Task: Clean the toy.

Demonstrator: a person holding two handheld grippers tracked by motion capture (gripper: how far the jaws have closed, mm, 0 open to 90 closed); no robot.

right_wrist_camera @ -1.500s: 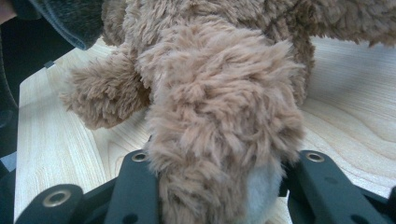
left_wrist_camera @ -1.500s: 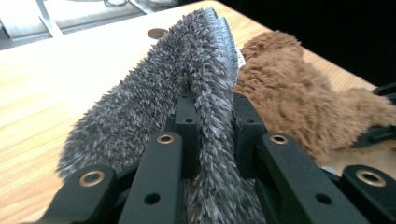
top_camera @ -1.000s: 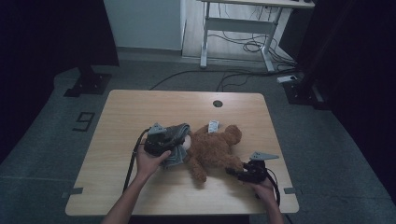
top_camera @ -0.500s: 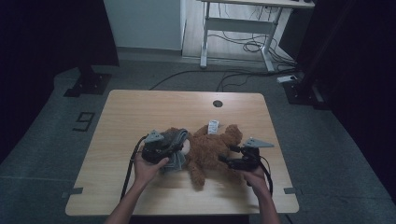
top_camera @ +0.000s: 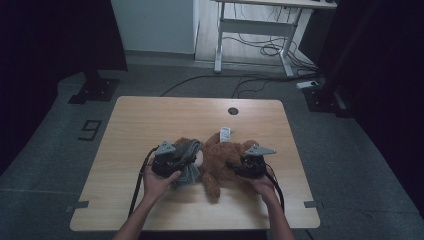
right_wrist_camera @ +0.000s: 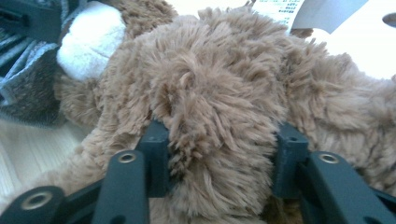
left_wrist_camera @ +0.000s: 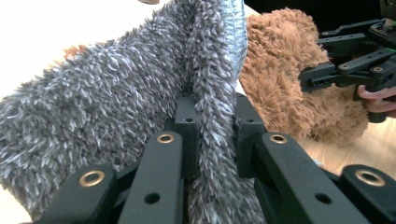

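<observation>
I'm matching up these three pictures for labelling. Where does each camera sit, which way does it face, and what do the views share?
High view: above the person's table edge, looking forward and down at the table; forearms, left gripper, right gripper.
Left gripper view: on the left gripper, looking along jaws pinching the grey fuzzy cloth.
Right gripper view: on the right gripper, jaws just closing, pressed around the brown teddy bear.
Shared: all show bear and cloth.
</observation>
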